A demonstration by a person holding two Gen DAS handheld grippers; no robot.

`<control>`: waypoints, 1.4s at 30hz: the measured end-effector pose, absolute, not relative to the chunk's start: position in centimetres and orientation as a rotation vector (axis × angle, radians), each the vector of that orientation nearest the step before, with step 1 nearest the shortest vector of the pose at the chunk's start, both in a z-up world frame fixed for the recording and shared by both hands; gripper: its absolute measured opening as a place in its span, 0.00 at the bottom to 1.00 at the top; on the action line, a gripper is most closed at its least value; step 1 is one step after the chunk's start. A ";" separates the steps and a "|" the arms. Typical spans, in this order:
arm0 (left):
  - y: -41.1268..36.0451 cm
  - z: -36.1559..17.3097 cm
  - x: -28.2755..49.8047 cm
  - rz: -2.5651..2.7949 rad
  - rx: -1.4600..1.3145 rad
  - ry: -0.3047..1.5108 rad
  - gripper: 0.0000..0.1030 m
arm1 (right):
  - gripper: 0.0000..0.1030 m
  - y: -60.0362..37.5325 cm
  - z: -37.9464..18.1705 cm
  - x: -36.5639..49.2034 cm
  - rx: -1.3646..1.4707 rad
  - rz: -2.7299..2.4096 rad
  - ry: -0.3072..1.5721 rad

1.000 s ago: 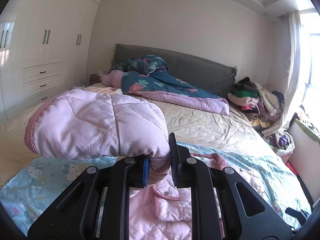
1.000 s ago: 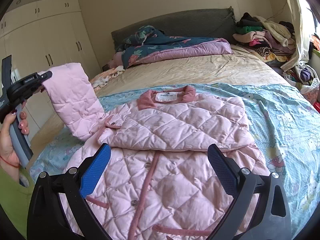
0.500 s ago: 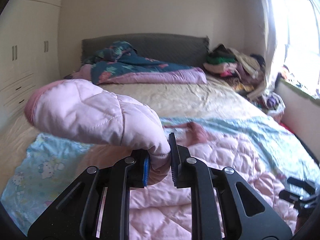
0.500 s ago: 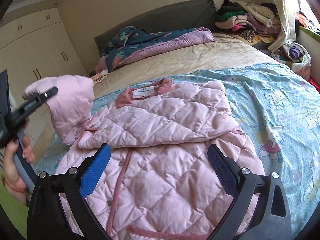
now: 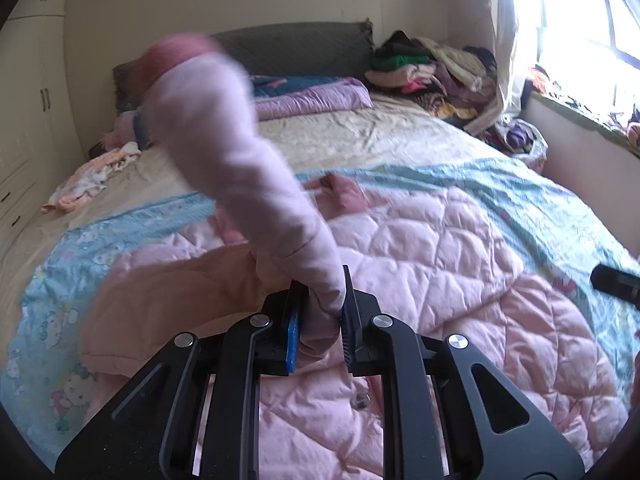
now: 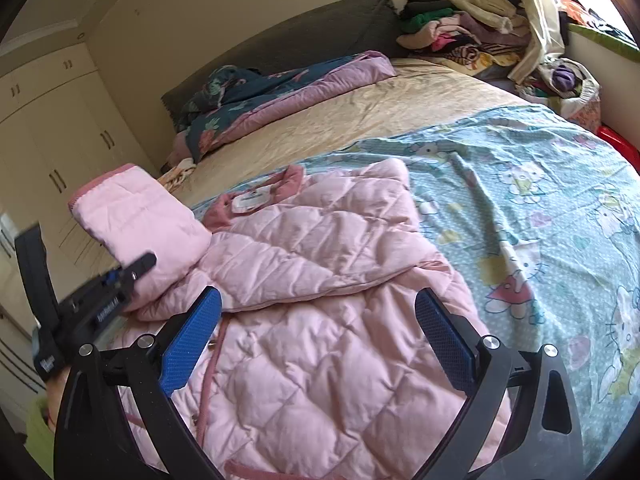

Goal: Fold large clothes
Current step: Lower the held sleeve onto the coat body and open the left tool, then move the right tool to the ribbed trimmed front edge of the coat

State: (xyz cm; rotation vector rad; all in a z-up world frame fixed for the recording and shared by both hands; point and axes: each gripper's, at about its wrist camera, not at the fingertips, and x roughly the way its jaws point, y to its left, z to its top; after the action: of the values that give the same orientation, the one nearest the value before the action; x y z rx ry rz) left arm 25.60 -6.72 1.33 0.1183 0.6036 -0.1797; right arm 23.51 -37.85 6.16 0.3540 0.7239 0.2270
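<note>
A pink quilted jacket (image 6: pixel 320 304) lies front up on the bed, with one sleeve folded across its chest. It also shows in the left wrist view (image 5: pixel 460 280). My left gripper (image 5: pixel 320 320) is shut on the other sleeve (image 5: pixel 240 160) and holds it up over the jacket's left side; the sleeve is blurred. In the right wrist view the left gripper (image 6: pixel 132 272) and the raised sleeve (image 6: pixel 140 224) are at the left. My right gripper (image 6: pixel 320 336) is open and empty above the jacket's lower half.
A blue cartoon-print sheet (image 6: pixel 540 220) lies under the jacket on a beige bed (image 6: pixel 360 116). A dark floral quilt (image 6: pixel 260 92) lies by the grey headboard. A pile of clothes (image 6: pixel 460 24) sits at the far right. White wardrobes (image 6: pixel 48 128) stand left.
My left gripper has swung the held sleeve rightward and inward over the jacket. The right gripper has stayed open above the jacket's lower half and shifted slightly.
</note>
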 end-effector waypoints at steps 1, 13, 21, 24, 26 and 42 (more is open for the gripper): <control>-6.9 1.0 25.7 -0.183 0.124 0.610 0.09 | 0.94 -38.2 6.1 23.6 0.362 0.219 0.725; -8.8 -2.1 25.9 -0.190 0.202 0.684 0.09 | 0.94 -39.3 5.5 23.8 0.398 0.191 0.734; -10.2 -3.8 25.1 -0.193 0.322 0.724 0.12 | 0.94 -39.1 5.0 24.2 0.416 0.210 0.754; -10.3 -3.7 24.6 -0.209 0.346 0.731 0.20 | 0.94 -39.0 4.8 24.3 0.431 0.219 0.766; -10.4 -3.5 24.0 -0.224 0.368 0.731 0.30 | 0.94 -39.0 4.7 24.4 0.433 0.219 0.771; -5.7 -1.3 21.6 -0.306 0.221 0.721 0.81 | 0.94 -37.4 4.5 24.4 0.401 0.246 0.779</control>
State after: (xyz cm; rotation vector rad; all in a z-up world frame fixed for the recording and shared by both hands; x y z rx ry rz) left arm 21.61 -5.72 -1.34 0.2205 0.7206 -0.3056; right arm 24.39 -37.41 4.47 0.4012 0.7787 0.2462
